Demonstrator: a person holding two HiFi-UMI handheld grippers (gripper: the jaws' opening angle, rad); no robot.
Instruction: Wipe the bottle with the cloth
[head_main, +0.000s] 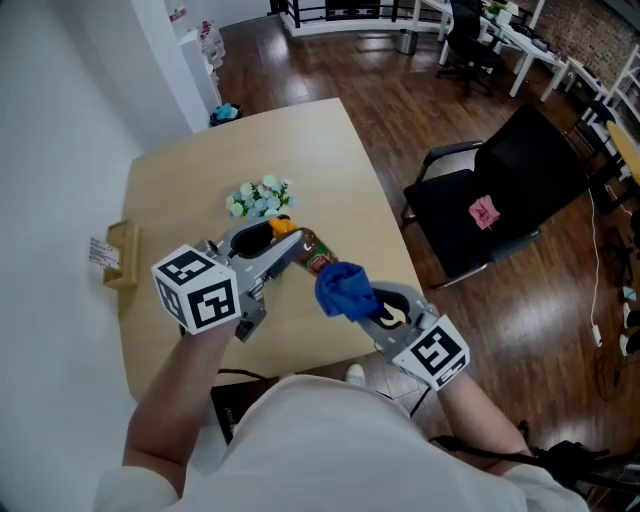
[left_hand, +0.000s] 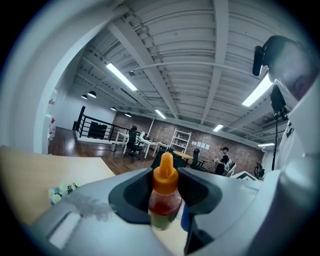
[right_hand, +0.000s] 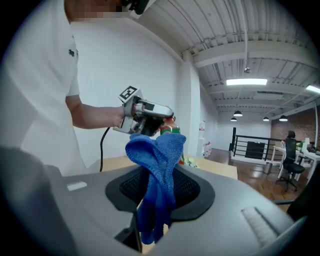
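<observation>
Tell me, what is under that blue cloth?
The bottle, held by the left tongs; its orange cap and red middle show. The cloth, pinched in the right tongs, hides the bottle's bottom end.

No words or numbers could be read; the label on the orange-capped red sauce bottle (left_hand: 164, 199) was too blurred.
</observation>
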